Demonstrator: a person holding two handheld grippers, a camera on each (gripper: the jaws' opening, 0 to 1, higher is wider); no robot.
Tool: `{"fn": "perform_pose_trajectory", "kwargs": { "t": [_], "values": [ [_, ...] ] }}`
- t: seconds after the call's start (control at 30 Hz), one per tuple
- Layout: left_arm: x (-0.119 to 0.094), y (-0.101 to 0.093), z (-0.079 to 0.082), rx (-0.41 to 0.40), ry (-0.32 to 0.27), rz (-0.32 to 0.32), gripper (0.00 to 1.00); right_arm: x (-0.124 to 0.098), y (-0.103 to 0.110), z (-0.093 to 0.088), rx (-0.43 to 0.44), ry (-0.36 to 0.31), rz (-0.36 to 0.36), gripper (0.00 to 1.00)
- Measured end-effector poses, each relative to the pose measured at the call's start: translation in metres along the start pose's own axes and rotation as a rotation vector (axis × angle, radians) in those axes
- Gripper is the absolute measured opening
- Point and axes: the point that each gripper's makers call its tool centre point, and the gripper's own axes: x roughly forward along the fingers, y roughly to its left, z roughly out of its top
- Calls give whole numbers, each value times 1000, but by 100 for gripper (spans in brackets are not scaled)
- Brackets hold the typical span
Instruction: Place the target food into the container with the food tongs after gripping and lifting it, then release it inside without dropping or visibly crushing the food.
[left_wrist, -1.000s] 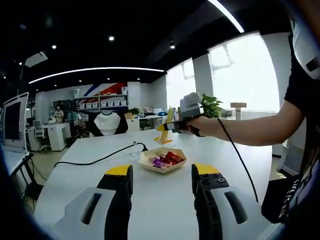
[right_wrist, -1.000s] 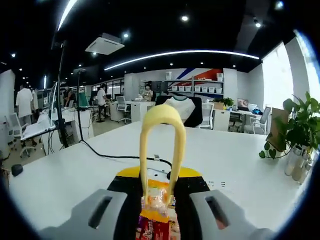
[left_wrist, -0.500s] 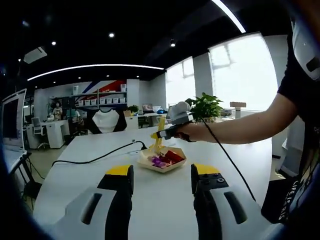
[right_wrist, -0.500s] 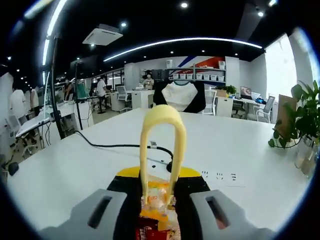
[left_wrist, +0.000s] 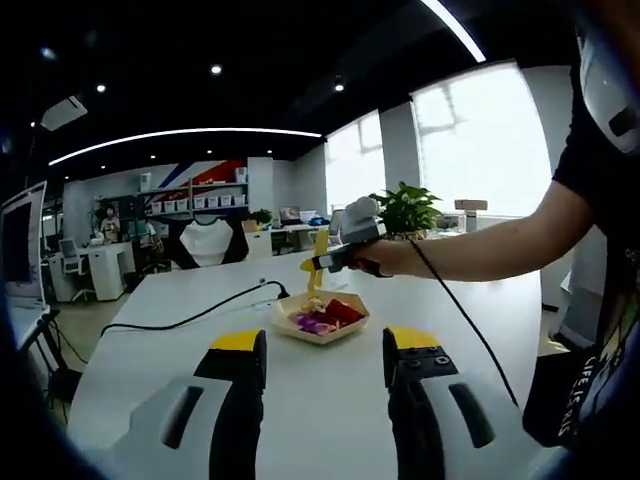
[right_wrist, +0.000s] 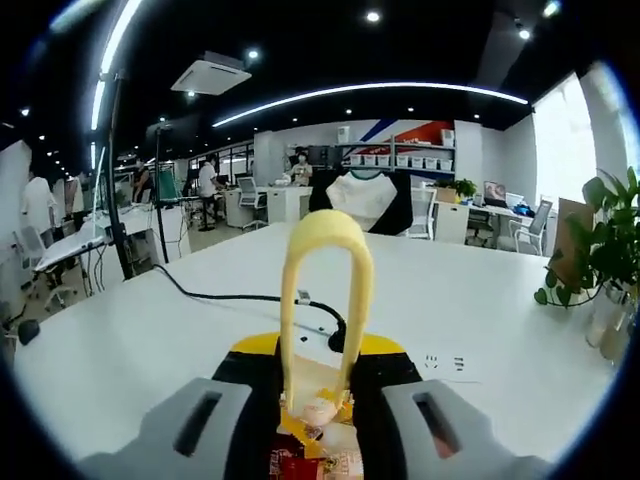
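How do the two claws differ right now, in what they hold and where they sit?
The right claw is shut on the yellow tongs, held over the tray of snacks; the left claw is open, holds nothing, and sits back from the tray over bare white table. Both have grey bodies with black, yellow-tipped jaws.

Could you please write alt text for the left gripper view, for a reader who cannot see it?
A person's hand holds the right tool, which grips yellow tongs over a shallow tray of wrapped snacks on a white table. The left tool waits open in the foreground.
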Motion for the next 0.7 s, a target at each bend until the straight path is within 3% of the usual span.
{"fn": "perform_pose_trajectory", "kwargs": {
  "t": [0.47,0.7],
  "values": [
    [-11,-17,6,25,-29,-10,50,-55,-27,5,-27,3,-42,22],
    [-14,-24,9,28,-37,-10,50,-83,-43,-13,-59,32,-63,23]
  ]
}}
